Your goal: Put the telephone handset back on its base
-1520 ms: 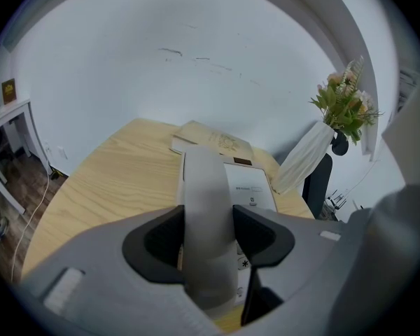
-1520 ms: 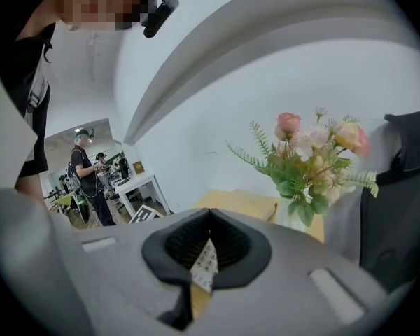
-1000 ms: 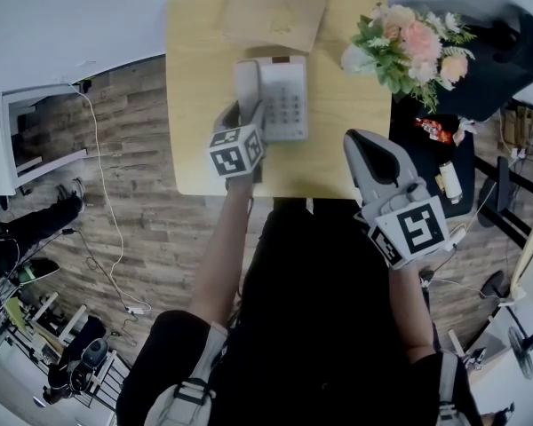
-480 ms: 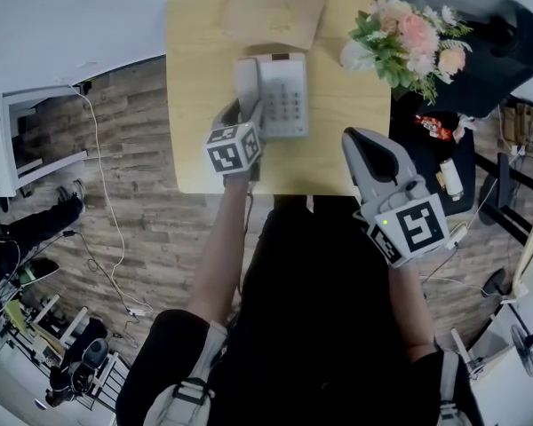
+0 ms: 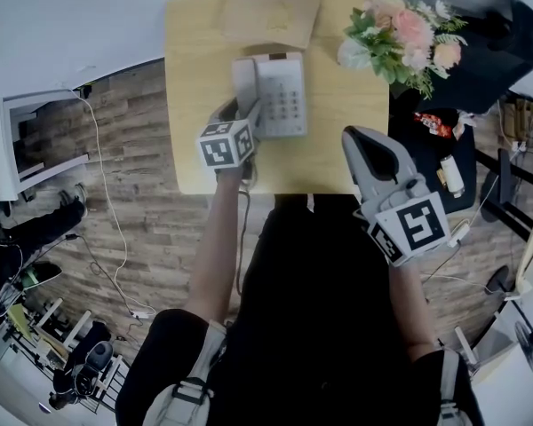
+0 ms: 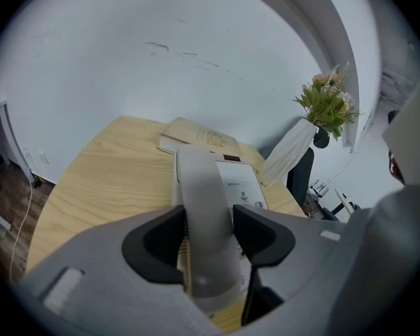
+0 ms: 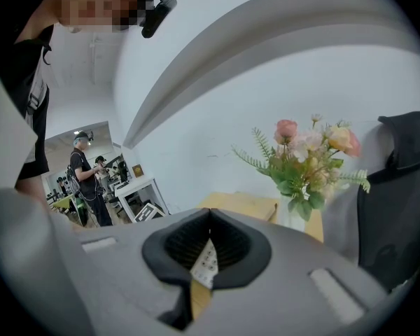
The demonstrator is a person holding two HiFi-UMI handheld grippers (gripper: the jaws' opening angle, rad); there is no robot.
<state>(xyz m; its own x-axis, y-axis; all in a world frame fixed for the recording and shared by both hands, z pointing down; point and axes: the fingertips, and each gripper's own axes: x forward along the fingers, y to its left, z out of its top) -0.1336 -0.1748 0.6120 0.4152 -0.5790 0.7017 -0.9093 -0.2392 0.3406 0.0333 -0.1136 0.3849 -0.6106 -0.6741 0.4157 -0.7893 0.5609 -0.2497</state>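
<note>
The grey telephone base [image 5: 284, 96] sits mid-table, keypad facing up. Its pale handset [image 5: 244, 80] lies along the left side of the base. My left gripper [image 5: 243, 114] reaches in from the near side and has the handset's near end between its jaws. In the left gripper view both dark pads [image 6: 164, 240] lie against the sides of the handset [image 6: 203, 201], with the base [image 6: 243, 186] just beyond. My right gripper [image 5: 361, 142] hangs over the table's front right edge, away from the phone. Its pads [image 7: 231, 247] are closed together on nothing.
A tan notebook [image 5: 271, 14] lies at the back of the wooden table [image 5: 195, 78]. A white vase of flowers [image 5: 404, 34] stands at the back right corner. A black chair [image 7: 399, 194] and a dark side surface [image 5: 431, 162] with small items are to the right. People [image 7: 84, 173] stand far off.
My left gripper's marker cube has drifted slightly left and away from me. The handset stays along the base's left side. The right gripper has not moved.
</note>
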